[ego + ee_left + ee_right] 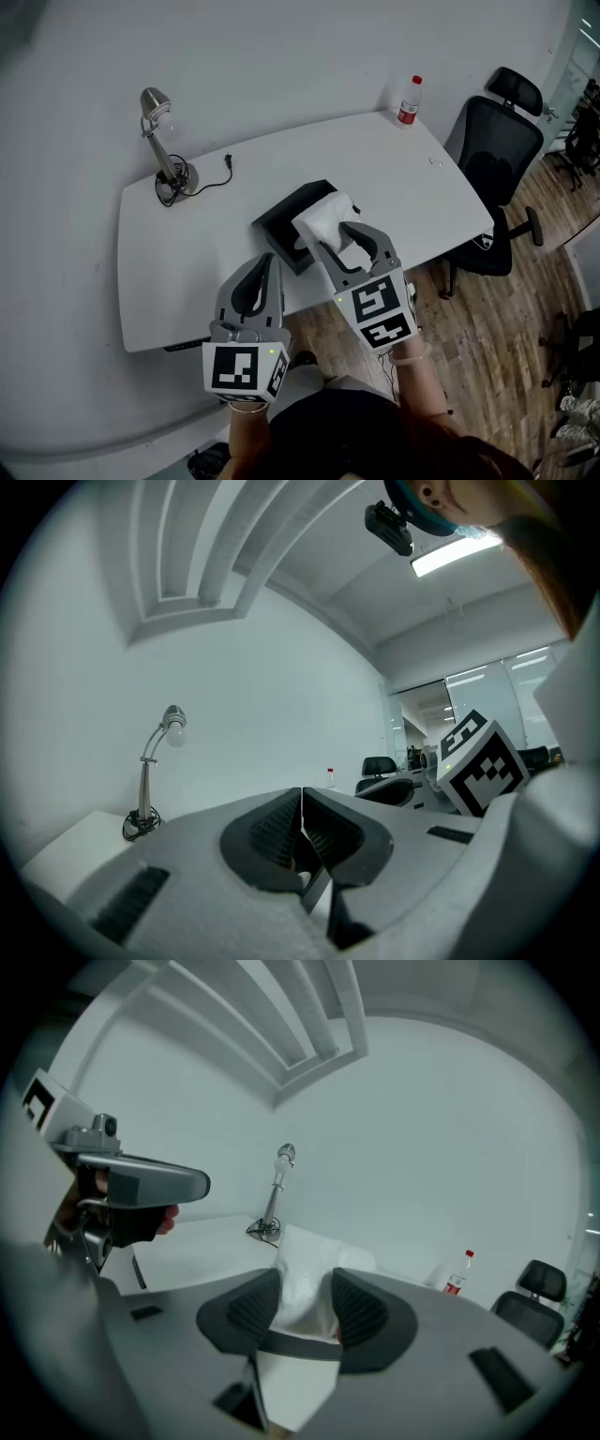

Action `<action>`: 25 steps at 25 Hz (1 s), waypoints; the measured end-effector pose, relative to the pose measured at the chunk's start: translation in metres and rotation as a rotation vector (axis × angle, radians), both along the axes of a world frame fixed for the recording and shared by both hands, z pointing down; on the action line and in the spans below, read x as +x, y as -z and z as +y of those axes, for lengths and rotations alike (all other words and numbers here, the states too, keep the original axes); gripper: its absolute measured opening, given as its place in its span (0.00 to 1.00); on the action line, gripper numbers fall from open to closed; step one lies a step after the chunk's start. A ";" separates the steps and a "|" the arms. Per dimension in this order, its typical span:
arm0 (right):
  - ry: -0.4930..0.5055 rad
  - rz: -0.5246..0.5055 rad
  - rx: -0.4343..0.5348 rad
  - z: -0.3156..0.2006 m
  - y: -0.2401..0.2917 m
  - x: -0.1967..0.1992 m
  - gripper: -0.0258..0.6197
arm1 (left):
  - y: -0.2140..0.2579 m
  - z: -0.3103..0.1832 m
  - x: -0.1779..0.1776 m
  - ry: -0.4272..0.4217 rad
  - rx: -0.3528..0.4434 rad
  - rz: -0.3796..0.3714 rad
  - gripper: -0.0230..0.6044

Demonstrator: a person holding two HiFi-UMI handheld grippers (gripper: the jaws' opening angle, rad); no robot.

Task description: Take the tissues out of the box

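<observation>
A black tissue box [284, 223] lies on the white table [178, 272], near its front edge. A bunch of white tissue [322, 216] rises out of its top, and my right gripper [331, 232] is shut on it just above the box. In the right gripper view the tissue [309, 1265] fills the gap between the two ribbed pads of the right gripper [305, 1296]. My left gripper [266, 266] hovers at the table's front edge, left of the box, its jaws closed together with nothing in them [302, 797].
A desk lamp [159, 141] with a trailing cord stands at the table's back left. A red-capped bottle [409, 100] is at the back right corner. A black office chair [495, 150] sits right of the table, on wooden floor.
</observation>
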State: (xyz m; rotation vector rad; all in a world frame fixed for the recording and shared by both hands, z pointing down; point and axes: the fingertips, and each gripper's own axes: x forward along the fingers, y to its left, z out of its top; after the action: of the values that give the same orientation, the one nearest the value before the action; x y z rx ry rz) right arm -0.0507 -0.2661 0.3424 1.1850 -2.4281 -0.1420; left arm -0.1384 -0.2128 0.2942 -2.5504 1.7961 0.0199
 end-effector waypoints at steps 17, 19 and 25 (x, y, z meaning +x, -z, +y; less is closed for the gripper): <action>0.062 -0.098 0.104 0.080 0.040 0.029 0.33 | 0.016 0.066 0.040 0.013 0.040 -0.034 0.08; 0.067 -0.107 0.115 0.089 0.044 0.032 0.33 | 0.017 0.074 0.044 0.014 0.043 -0.039 0.08; 0.071 -0.133 0.133 0.113 0.050 0.039 0.32 | 0.019 0.096 0.051 0.018 0.047 -0.046 0.08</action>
State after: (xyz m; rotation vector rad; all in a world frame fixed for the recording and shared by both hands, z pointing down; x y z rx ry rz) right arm -0.0117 -0.1534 0.2919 1.1993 -2.6140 -0.2572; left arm -0.0874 -0.1169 0.2752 -2.4817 1.7810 0.0037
